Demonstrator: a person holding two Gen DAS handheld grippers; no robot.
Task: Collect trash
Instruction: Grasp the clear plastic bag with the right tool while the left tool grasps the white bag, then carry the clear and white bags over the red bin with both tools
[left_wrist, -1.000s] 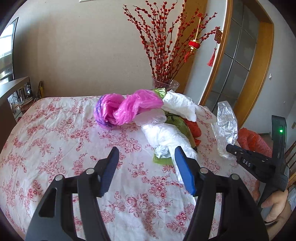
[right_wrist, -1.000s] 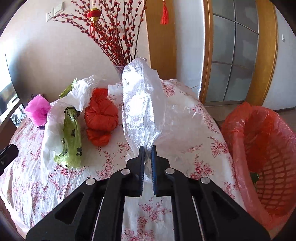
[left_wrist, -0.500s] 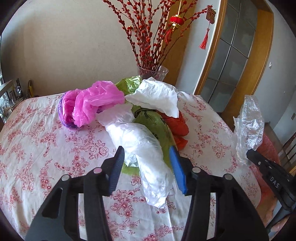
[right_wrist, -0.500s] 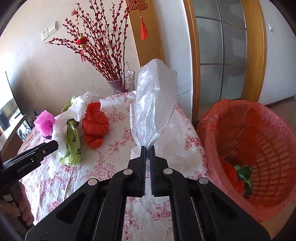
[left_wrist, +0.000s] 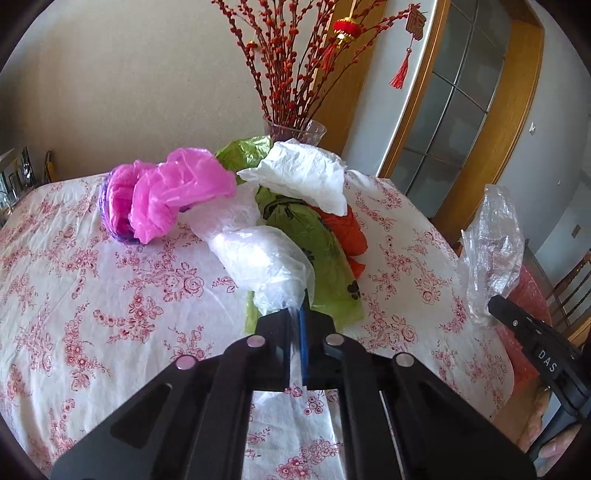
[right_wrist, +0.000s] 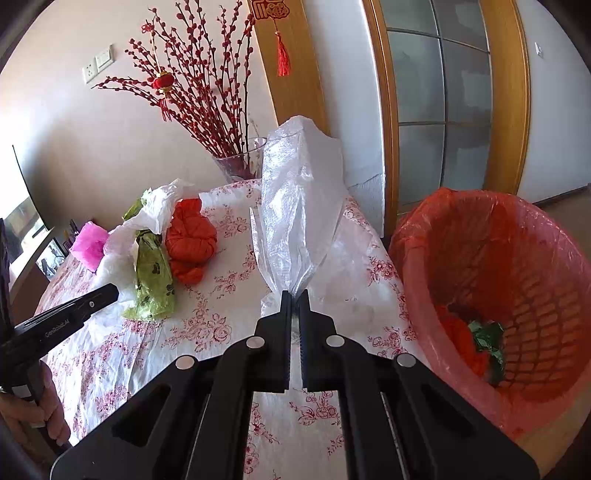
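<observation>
My left gripper (left_wrist: 295, 314) is shut on the end of a white translucent plastic bag (left_wrist: 262, 258) that lies on the floral tablecloth (left_wrist: 110, 295). My right gripper (right_wrist: 294, 297) is shut on a clear crinkled plastic bag (right_wrist: 295, 206) and holds it upright above the table's right edge; the bag also shows in the left wrist view (left_wrist: 491, 251). A red-lined trash basket (right_wrist: 517, 288) stands to the right, below the table, with red and green trash inside. A pink bag (left_wrist: 166, 195), a green bag (left_wrist: 314, 251), white paper (left_wrist: 303, 177) and a red bag (right_wrist: 190, 243) lie piled on the table.
A glass vase (right_wrist: 242, 162) of red berry branches stands at the table's far edge. A wooden door frame (right_wrist: 506, 92) with glass panels is behind the basket. A chair (left_wrist: 572, 284) stands at the right of the table.
My left gripper moved forward over the white translucent bag and shut on its end. My right gripper carried the clear bag rightward, closer to the red basket.
</observation>
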